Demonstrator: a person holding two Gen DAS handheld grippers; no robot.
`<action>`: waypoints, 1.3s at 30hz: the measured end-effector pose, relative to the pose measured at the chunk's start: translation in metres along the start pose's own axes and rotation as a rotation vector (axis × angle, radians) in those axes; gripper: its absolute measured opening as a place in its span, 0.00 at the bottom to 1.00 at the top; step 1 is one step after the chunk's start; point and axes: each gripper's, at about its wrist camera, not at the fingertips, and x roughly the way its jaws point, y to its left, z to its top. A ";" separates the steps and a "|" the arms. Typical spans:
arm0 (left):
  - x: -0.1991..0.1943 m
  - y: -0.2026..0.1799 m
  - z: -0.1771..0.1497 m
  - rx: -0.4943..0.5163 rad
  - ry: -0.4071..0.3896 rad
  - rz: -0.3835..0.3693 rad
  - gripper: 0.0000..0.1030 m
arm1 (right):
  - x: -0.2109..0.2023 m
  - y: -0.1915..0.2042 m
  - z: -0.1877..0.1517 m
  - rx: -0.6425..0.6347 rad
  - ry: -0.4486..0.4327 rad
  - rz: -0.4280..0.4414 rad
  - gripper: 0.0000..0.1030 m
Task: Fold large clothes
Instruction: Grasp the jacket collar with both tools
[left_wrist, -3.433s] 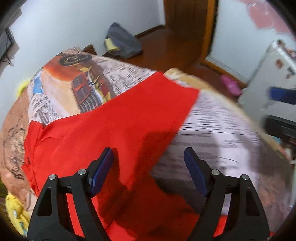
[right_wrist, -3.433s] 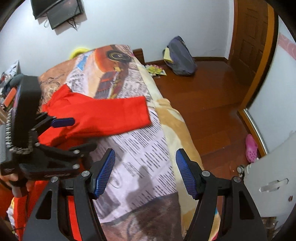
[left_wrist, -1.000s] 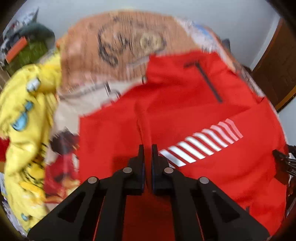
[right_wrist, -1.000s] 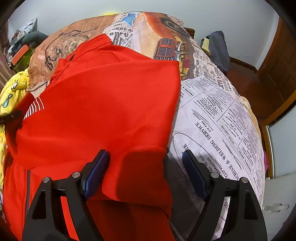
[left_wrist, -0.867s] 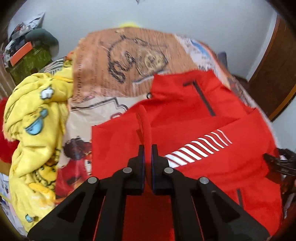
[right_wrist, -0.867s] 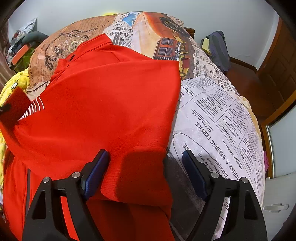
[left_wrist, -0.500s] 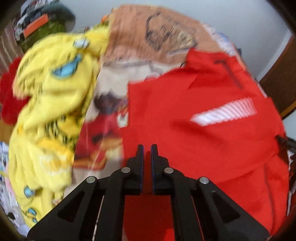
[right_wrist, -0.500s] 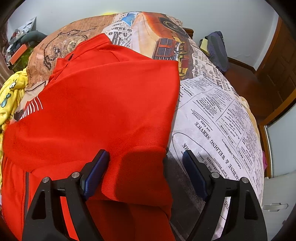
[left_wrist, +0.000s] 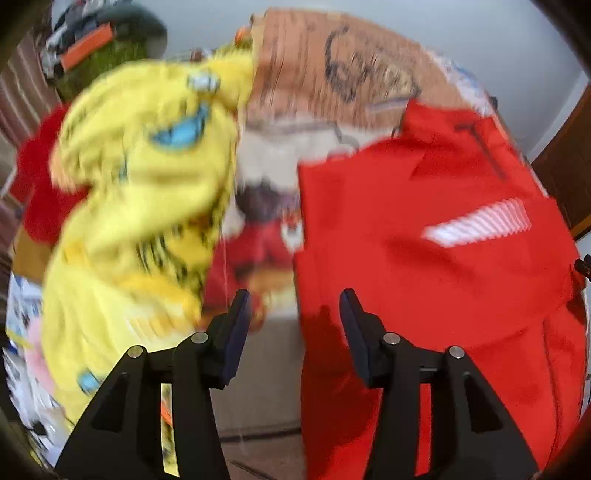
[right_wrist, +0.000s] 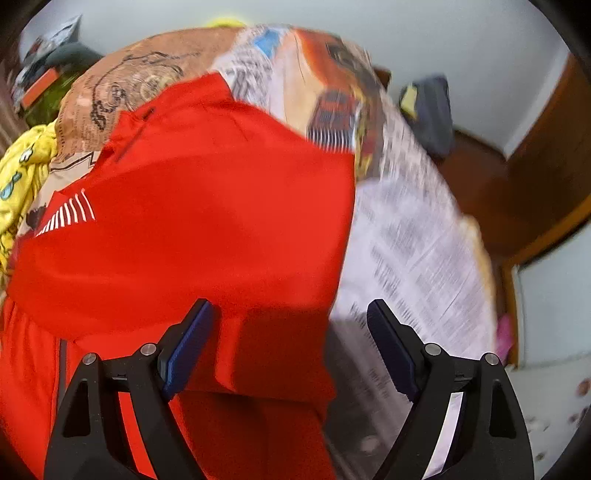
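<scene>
A red jacket (left_wrist: 424, 266) with white chest stripes lies spread on the printed bedsheet (left_wrist: 332, 74), its sleeves folded in over the body. My left gripper (left_wrist: 295, 314) hovers over the jacket's left edge. Its jaws are opening and no cloth sits between them. In the right wrist view the same red jacket (right_wrist: 207, 229) fills the left and centre. My right gripper (right_wrist: 288, 332) stands open above the jacket's right edge and folded sleeve end, pads apart from the cloth.
A crumpled yellow blanket (left_wrist: 140, 206) lies beside the jacket on the left. The newspaper-print bedsheet (right_wrist: 413, 251) runs to the bed's right edge, with wooden floor, a dark bag (right_wrist: 428, 110) and a door beyond. Clutter (left_wrist: 92, 44) sits at the far left.
My left gripper, shut on a fold of red cloth, swung toward the jacket's left edge and opened, letting the cloth go. My right gripper stayed open and rose a little.
</scene>
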 end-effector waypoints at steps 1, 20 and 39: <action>-0.005 -0.003 0.007 0.010 -0.019 -0.003 0.50 | -0.005 0.002 0.005 -0.016 -0.017 -0.003 0.80; 0.024 -0.127 0.142 0.227 -0.155 -0.045 0.70 | 0.018 0.063 0.127 -0.080 -0.150 0.086 0.80; 0.168 -0.156 0.195 0.106 -0.030 -0.153 0.70 | 0.129 0.054 0.186 -0.101 -0.062 0.140 0.78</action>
